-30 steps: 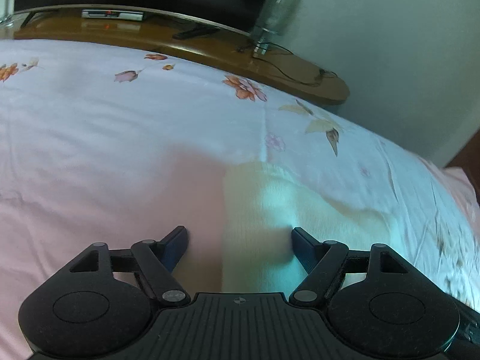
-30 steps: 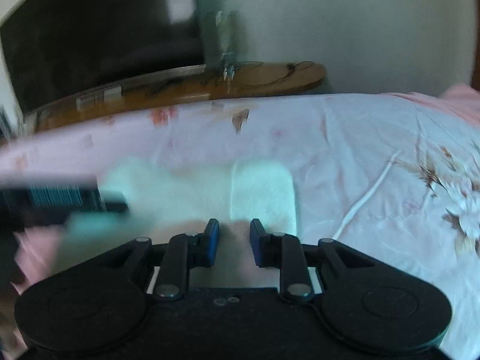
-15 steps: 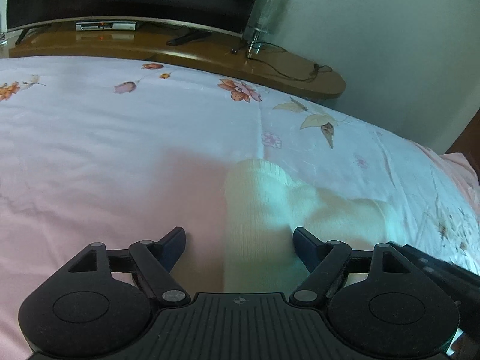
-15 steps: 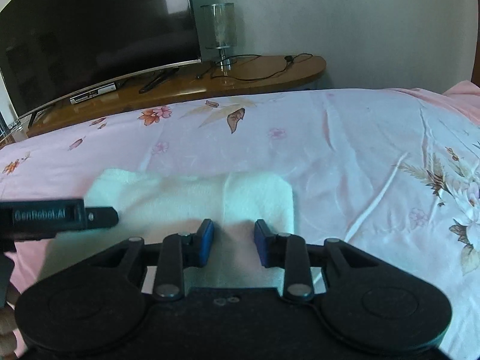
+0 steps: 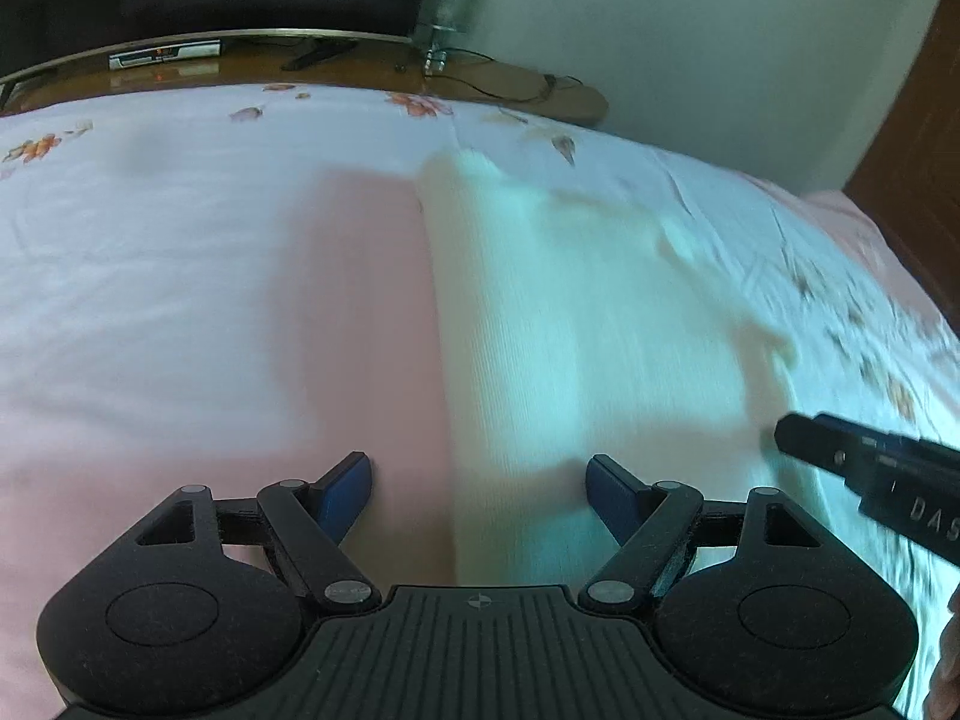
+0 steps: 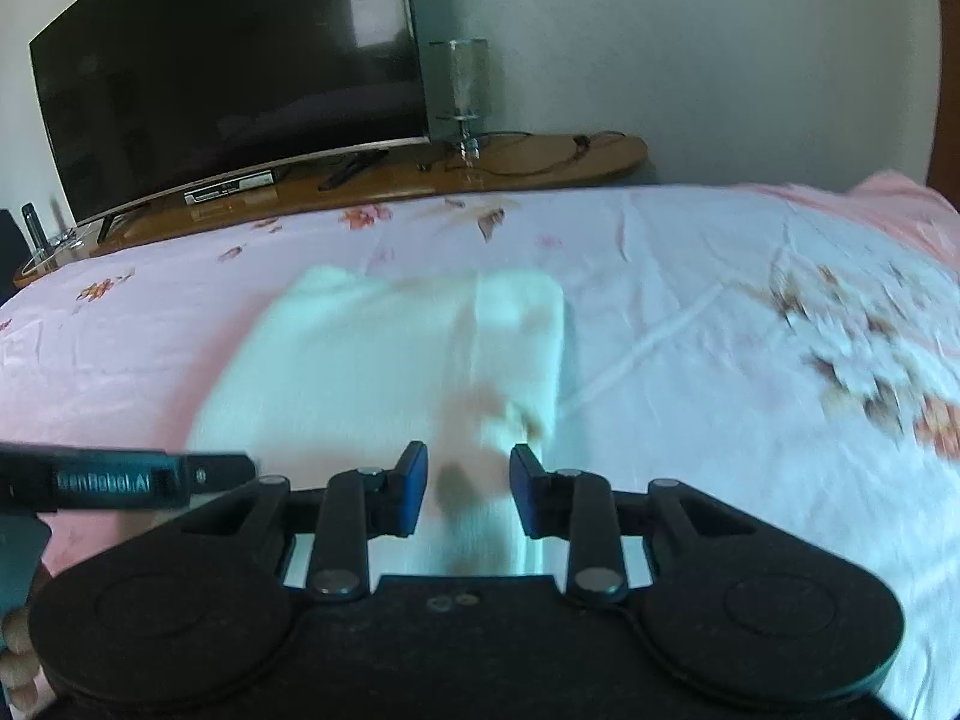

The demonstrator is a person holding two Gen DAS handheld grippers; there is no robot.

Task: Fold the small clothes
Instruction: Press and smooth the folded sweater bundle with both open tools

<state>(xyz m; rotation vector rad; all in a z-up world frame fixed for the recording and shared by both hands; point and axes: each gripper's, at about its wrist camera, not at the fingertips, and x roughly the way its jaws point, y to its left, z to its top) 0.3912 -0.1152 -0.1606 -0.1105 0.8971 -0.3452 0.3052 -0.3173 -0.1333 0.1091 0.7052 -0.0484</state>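
Observation:
A small cream knit garment point(image 5: 576, 324) lies flat on the pink floral bedsheet point(image 5: 180, 276); it also shows in the right wrist view point(image 6: 384, 360). My left gripper point(image 5: 477, 483) is open and empty, just above the garment's near left edge. My right gripper point(image 6: 468, 483) is open and empty over the garment's near right part, where a fold line runs away from me. The right gripper's side shows at the right edge of the left wrist view point(image 5: 870, 474). Both views are blurred by motion.
A wooden TV stand point(image 6: 372, 186) runs along the bed's far edge with a dark television point(image 6: 228, 72), a set-top box point(image 6: 231, 189), a glass lamp point(image 6: 462, 96) and cables. A white wall stands behind. A dark wooden door point(image 5: 918, 114) is at the right.
Both grippers have pulled back toward me and lifted, so more of the garment shows. The right gripper's jaws have opened wider. The garment lies flat where it was.

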